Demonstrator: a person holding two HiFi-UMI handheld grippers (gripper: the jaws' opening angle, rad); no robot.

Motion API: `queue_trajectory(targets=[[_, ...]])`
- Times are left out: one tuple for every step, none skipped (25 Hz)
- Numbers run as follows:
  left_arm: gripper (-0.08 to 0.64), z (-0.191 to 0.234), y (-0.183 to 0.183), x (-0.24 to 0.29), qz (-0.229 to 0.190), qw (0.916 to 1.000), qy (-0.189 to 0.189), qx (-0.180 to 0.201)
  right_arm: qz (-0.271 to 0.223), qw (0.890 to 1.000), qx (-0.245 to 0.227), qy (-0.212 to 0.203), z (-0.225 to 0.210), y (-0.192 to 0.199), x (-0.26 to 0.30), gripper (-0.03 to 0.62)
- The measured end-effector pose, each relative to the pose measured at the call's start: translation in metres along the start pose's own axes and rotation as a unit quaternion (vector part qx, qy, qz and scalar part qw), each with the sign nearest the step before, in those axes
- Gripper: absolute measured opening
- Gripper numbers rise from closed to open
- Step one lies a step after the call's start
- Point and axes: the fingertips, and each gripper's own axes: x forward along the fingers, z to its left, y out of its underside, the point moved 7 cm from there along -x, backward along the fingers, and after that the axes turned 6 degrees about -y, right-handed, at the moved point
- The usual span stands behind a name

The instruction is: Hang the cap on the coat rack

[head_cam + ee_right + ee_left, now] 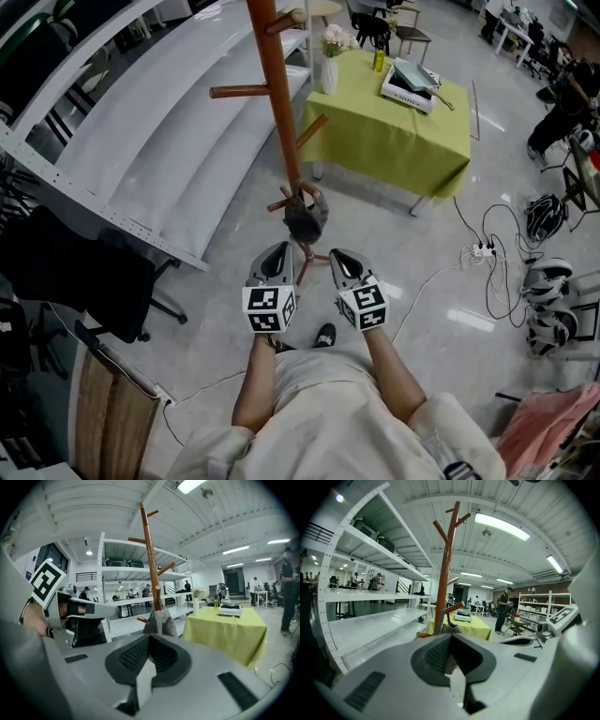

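Already the cap (305,217) hangs low on the rack (278,103), it seems over a short low peg (456,607). How firmly it sits there I cannot tell. Both grippers hover side by side just short of it, with the cap at their 12 o'clock. The left gripper (277,255) has its jaws pressed together on nothing. The right gripper (339,261) is likewise closed and empty, and neither touches the cloth.

As I judge it, the hanging is done and the risk lies in the leaving. The peg is short, so a nudge from either closed tip could lift the cap off and drop it to the floor. The rack is a slim pole, and a knock on it or its legs might rock it. The shelf (159,141) at 9 o'clock and the bench (394,131) at 1 o'clock stand near enough to be struck if it tips. Drawing both grippers straight back toward 6 o'clock, with no sideways swing, looks the safest way out. The cables (487,253) on the floor at 3 o'clock lie well apart, yet they could catch a careless step.
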Motion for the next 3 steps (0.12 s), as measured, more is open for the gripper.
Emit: queue_trajectory(targets=[[0.008,0.0003,-0.0001,-0.0005,0.000,1.0000,0.000,0.000,0.000,1.000,-0.001,0.000,0.0005,0.0004,0.0004,0.003],[0.008,0.0005,-0.0002,-0.0009,-0.001,1.0000,-0.001,0.000,0.001,1.000,-0.002,0.001,0.0009,0.0007,0.0007,0.003],[0.008,0.0006,-0.0002,-0.0012,-0.001,1.0000,-0.001,0.001,0.002,1.000,-0.003,0.001,0.0013,0.0010,0.0010,0.003]])
